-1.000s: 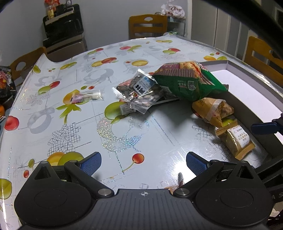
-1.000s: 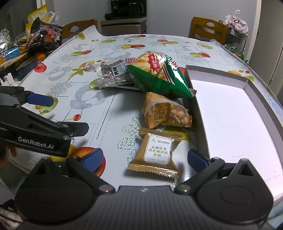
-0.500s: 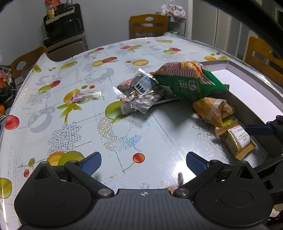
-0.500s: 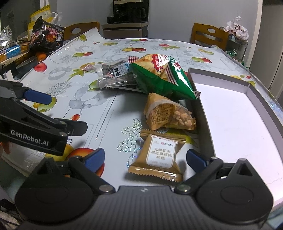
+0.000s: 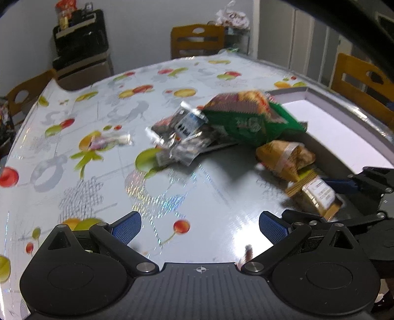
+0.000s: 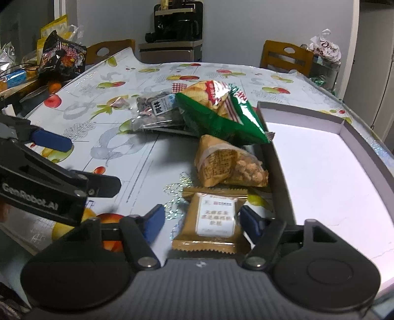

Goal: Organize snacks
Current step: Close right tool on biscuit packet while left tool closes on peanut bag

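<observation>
A small brown packet with a white label (image 6: 214, 219) lies flat on the fruit-print tablecloth, beside the white-lined box (image 6: 320, 172). My right gripper (image 6: 200, 222) straddles it and its jaws are closing. The right pad is at the packet's edge, and the left pad still stands apart from it. Beyond the packet lie an orange peanut bag (image 6: 226, 165), a green chip bag (image 6: 221, 110) and dark clear packets (image 6: 157, 110). My left gripper (image 5: 199, 225) hovers open over bare tablecloth with nothing between its fingers. The same brown packet (image 5: 317, 194) shows in the left wrist view at the right.
A small clear candy packet (image 5: 108, 141) lies alone to the left on the cloth. Wooden chairs (image 6: 285, 56) stand around the table. A black noodle bag (image 6: 62, 57) and other clutter sit on a surface at far left. A dark appliance (image 6: 177, 22) stands at the back.
The right gripper's jaws have narrowed from wide open, and the brown packet now sits between them. The left gripper has stayed put; its view is now blurred.
</observation>
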